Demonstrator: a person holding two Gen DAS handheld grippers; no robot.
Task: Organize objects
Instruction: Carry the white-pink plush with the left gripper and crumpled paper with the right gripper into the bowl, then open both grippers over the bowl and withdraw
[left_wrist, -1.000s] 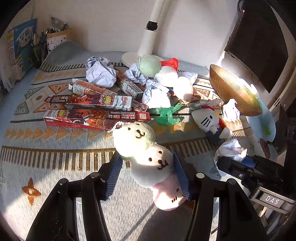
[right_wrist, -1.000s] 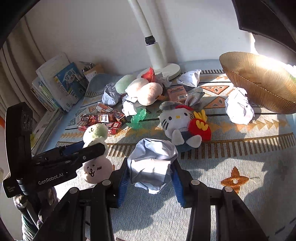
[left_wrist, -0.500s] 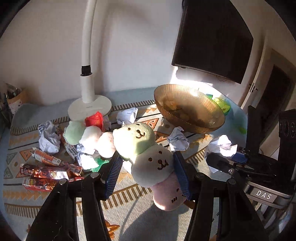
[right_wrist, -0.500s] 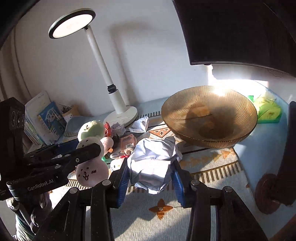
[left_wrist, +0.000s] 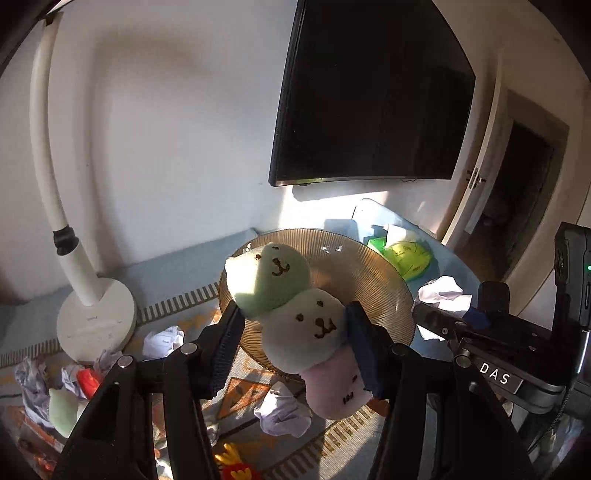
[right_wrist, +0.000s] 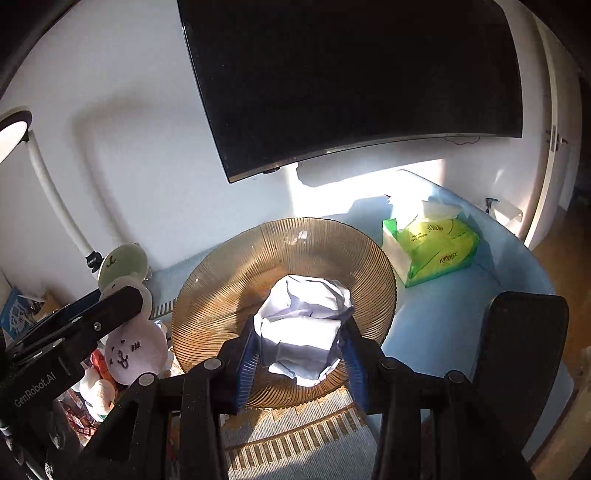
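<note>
Above a ribbed amber glass bowl (right_wrist: 229, 288), the right gripper (right_wrist: 301, 349) clamps a crumpled ball of white paper (right_wrist: 301, 328) between its blue-padded fingers (right_wrist: 245, 360). The paper is creased into sharp folds, bright where sunlight strikes it and bluish grey in the hollows, and a loose corner hangs below the pads. It hangs in front of the bowl's middle; whether it touches the glass cannot be told. To the side, the left gripper (left_wrist: 293, 347) is closed on a soft plush toy (left_wrist: 295, 325) made of three stacked round balls: a pale green one on top with a stitched smiling face, a white one in the middle with dots for eyes and a small mouth, and a pink one at the bottom with dark stitched marks. The pads press on the white middle ball, and the toy leans, its green head tilted toward the left of the left wrist view, in front of the bowl's rim. The bowl stands on a patterned rug (right_wrist: 295, 443) on a light blue tabletop (right_wrist: 443, 321). A green pack of tissues (right_wrist: 432, 247) sits just beyond the bowl, and a white desk lamp (left_wrist: 94, 321) stands to its left.
</note>
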